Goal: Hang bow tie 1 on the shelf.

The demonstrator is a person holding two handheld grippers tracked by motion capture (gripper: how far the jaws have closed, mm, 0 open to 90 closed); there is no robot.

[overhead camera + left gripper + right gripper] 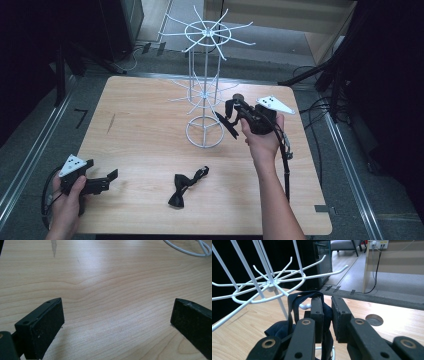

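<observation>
Beside the white wire rack point(205, 95), the right gripper point(235, 114) is pinching a dark bow tie point(297, 312) in nearly closed jaws; its own view is showing the strap looping over a lower hook tip point(304, 306). Well nearer the person, a second bow tie point(184, 186) is lying flat. The left gripper point(107, 178) is gaping wide, holding nothing, over the table point(112, 290).
</observation>
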